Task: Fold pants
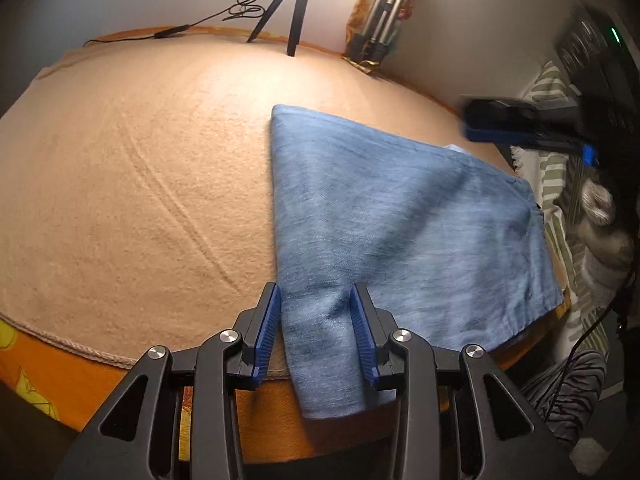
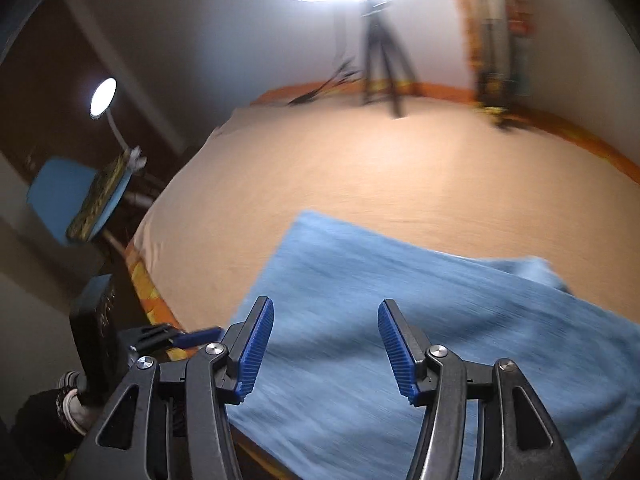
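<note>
Over folded blue pants (image 1: 400, 208), left tongs (image 1: 316, 304) tilted down, parted astride fabric corner, right tongs (image 2: 326, 320) spread, empty.

A bed (image 1: 120, 152) under a peach blanket (image 1: 168, 208) bears folded blue pants (image 1: 400, 208) at its near edge, one corner hanging over, and, far back by the wall, a black tripod (image 1: 294, 4) and a cable (image 1: 176, 31).
</note>
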{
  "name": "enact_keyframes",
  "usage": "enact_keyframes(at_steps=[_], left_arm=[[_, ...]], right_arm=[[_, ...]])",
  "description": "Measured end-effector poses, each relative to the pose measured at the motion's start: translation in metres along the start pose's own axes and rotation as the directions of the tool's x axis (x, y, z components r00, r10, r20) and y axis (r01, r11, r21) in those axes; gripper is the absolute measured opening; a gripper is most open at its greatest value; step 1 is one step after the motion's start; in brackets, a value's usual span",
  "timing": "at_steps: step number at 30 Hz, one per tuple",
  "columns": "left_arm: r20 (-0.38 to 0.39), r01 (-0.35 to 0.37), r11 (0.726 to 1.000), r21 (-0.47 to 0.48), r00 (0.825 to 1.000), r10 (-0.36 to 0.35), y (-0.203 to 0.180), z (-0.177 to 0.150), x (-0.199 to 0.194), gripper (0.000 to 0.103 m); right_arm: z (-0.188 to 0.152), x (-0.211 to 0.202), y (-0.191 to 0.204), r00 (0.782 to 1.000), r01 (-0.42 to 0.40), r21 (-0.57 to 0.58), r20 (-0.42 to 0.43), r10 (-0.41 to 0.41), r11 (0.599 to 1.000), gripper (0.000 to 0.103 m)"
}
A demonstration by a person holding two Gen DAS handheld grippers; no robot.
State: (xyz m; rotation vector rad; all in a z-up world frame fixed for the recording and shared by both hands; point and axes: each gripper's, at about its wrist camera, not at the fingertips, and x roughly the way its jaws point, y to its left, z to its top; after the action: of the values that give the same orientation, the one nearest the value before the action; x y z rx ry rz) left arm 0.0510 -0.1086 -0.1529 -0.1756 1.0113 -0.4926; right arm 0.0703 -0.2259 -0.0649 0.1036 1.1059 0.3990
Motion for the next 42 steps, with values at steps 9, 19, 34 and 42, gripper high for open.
enact_keyframes(at_steps=[9, 19, 34, 42], left_arm=[[0.018, 0.071, 0.996, -0.053, 0.997, -0.07, 0.012, -0.004, -0.003, 0.034], [0.017, 0.093, 0.993, -0.069, 0.996, -0.092, 0.015, 0.0, -0.002, 0.032], [0.033, 0.11, 0.991, -0.07, 0.994, -0.108, 0.012, 0.001, -0.013, 0.031], [0.0, 0.084, 0.994, -0.074, 0.996, -0.084, 0.003, 0.007, 0.0, 0.038]], right_arm=[[0.042, 0.087, 0.031, 0.99, 0.06, 0.009, -0.131, -0.059, 0.998, 0.057], [0.056, 0.139, 0.061, 0.941, 0.191, -0.104, -0.263, -0.213, 0.976, 0.057], [0.045, 0.166, 0.078, 0.882, 0.314, -0.221, -0.291, -0.37, 0.923, 0.03], [0.036, 0.131, 0.058, 0.943, 0.223, -0.09, -0.233, -0.239, 0.971, 0.005]])
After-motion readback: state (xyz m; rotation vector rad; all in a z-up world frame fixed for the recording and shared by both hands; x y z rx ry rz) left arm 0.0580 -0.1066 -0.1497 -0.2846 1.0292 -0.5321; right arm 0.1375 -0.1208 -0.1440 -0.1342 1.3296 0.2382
